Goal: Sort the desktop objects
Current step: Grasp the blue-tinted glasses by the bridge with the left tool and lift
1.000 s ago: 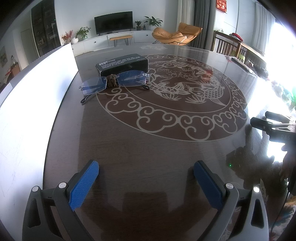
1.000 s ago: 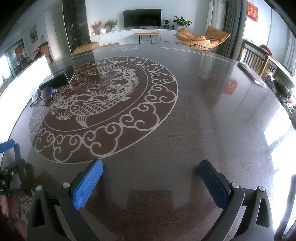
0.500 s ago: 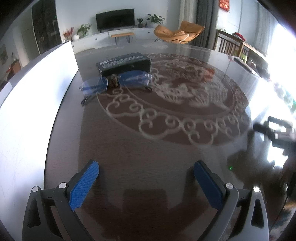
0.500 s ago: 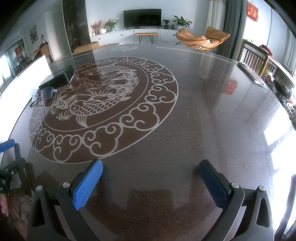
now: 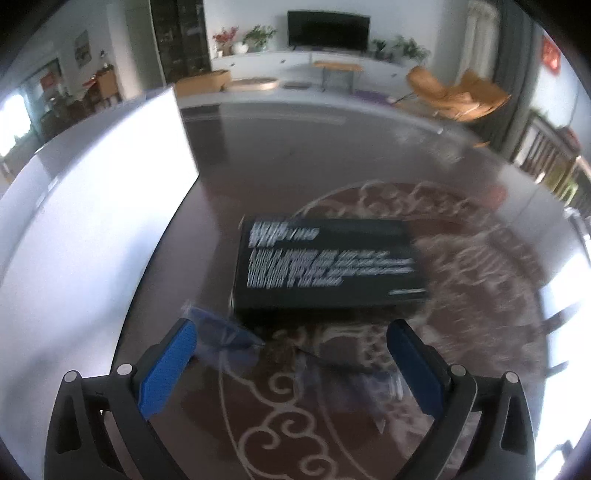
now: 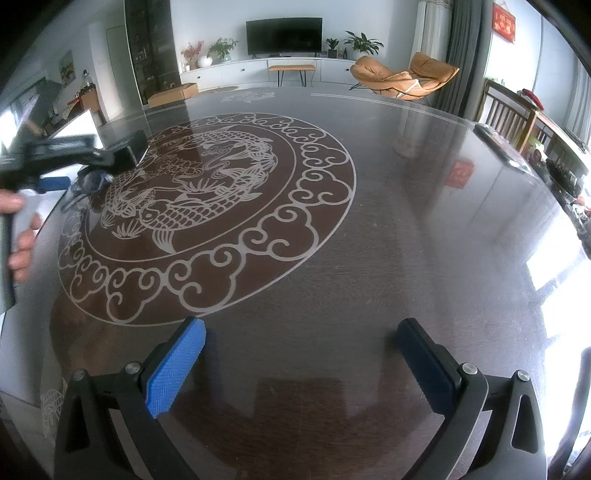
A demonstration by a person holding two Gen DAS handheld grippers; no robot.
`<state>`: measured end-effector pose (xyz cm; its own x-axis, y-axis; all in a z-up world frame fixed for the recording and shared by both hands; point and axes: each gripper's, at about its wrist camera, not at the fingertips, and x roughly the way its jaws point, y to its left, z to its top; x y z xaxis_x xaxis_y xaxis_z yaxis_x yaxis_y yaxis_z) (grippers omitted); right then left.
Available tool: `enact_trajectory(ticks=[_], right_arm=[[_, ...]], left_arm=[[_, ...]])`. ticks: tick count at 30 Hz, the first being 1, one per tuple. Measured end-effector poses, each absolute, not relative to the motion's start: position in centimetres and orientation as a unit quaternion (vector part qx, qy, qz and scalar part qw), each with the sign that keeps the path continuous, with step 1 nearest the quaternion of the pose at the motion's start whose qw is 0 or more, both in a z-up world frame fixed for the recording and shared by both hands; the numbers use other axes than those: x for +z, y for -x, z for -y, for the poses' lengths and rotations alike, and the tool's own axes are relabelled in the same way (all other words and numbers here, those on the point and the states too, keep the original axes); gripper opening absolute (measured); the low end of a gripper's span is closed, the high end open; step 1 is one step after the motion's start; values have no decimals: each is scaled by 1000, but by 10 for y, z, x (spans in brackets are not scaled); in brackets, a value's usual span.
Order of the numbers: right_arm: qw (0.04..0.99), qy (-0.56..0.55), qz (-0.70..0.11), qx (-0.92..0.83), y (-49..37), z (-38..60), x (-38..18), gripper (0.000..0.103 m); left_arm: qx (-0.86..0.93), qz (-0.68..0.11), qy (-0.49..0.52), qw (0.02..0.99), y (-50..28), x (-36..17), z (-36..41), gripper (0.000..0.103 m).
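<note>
Left wrist cam's blurry: my left gripper is spread wide around the glasses, black box just behind. Right cam: right gripper wide apart over bare table, glasses far left.

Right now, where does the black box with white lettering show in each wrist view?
Left wrist: black box at centre, just beyond the open left gripper, glasses in front of it.
Right wrist: black box far upper left, partly behind the left gripper.
Shared landmark: television on the far wall.
</note>
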<state>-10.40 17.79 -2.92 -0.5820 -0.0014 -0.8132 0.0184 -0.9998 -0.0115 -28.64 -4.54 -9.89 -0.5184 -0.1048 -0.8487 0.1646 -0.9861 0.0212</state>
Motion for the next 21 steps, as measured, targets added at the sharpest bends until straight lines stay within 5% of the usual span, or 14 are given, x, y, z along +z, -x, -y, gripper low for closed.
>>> enact_trajectory(ticks=[14,15,18,21], right_arm=[[5,-457,-9,-889,103,-178,-29,103],[5,-457,-9,-889,103,-178,-29,103],[5,-457,-9,-889,103,-178,-29,103],[5,-457,-9,-889,103,-178,-29,103]], left_arm=[[-880,-12,-475,26,235,-109,79,103],[-885,-5,-465,17,230,-108,77,94],[-898,3,-440,3,227,-103,81,44],[-899,-4,-438,-1,228,-101,92,31]])
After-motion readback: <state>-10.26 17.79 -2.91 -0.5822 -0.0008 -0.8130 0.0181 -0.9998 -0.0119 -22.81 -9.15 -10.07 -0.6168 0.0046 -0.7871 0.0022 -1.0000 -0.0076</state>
